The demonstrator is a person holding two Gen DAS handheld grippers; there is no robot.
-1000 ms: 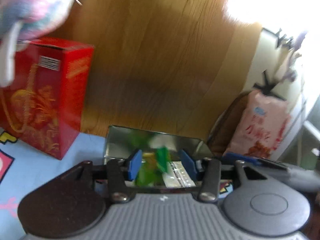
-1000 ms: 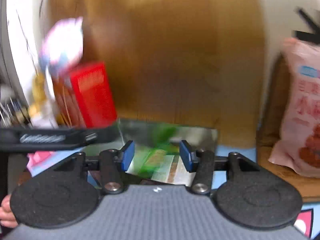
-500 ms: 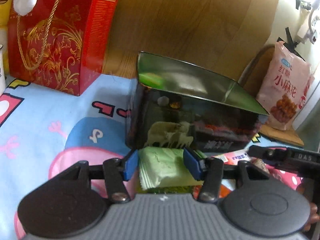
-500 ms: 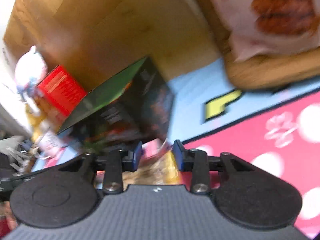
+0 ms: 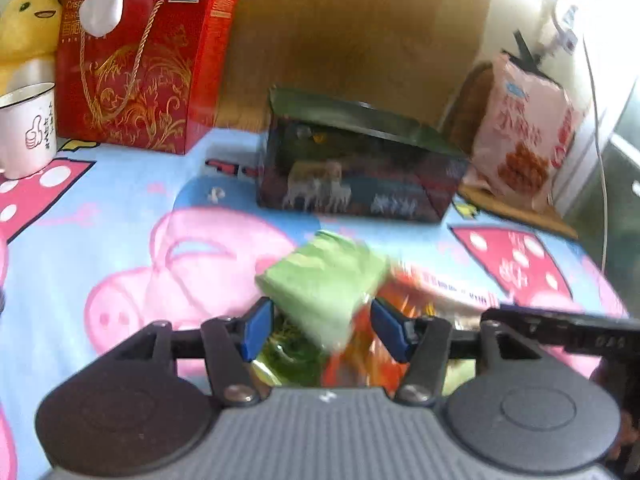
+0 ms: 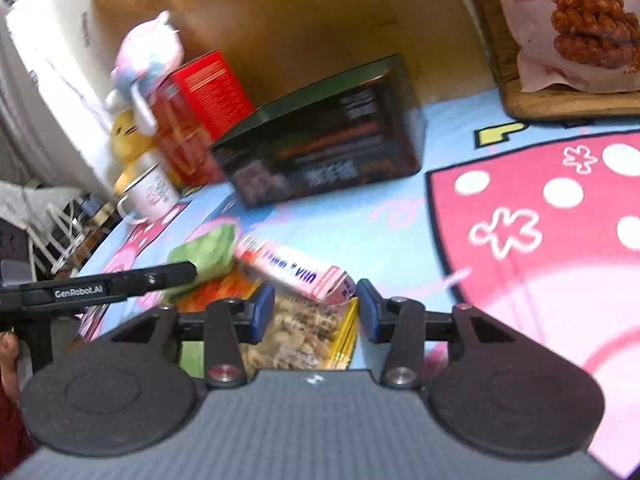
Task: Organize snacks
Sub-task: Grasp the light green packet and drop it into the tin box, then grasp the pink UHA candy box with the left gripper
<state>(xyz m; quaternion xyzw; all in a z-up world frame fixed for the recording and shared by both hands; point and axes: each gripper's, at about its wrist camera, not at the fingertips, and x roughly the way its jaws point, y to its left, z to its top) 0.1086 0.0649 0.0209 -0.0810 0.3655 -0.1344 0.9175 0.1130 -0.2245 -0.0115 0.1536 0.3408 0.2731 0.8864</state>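
A pile of snack packets lies on the cartoon cloth. A light green packet [image 5: 326,276] tops it, over orange and green wrappers. My left gripper [image 5: 320,326] is open just above the green packet. In the right wrist view a pink snack box [image 6: 296,272] lies on a clear bag of nuts [image 6: 304,336], with the green packet [image 6: 208,250] to the left. My right gripper [image 6: 316,312] is open over the nut bag. The dark open tin box [image 5: 356,168] stands behind the pile and also shows in the right wrist view [image 6: 320,148].
A red gift box [image 5: 140,64] and a white mug [image 5: 26,128] stand at the back left, with plush toys [image 5: 28,28] beside them. A pink bag of fried twists [image 5: 524,136] leans at the back right. The left gripper's body [image 6: 104,286] crosses the right wrist view.
Both grippers have pulled back and down from over the tin to the snack pile in front of it. The tin now stands farther away. Both stay open.
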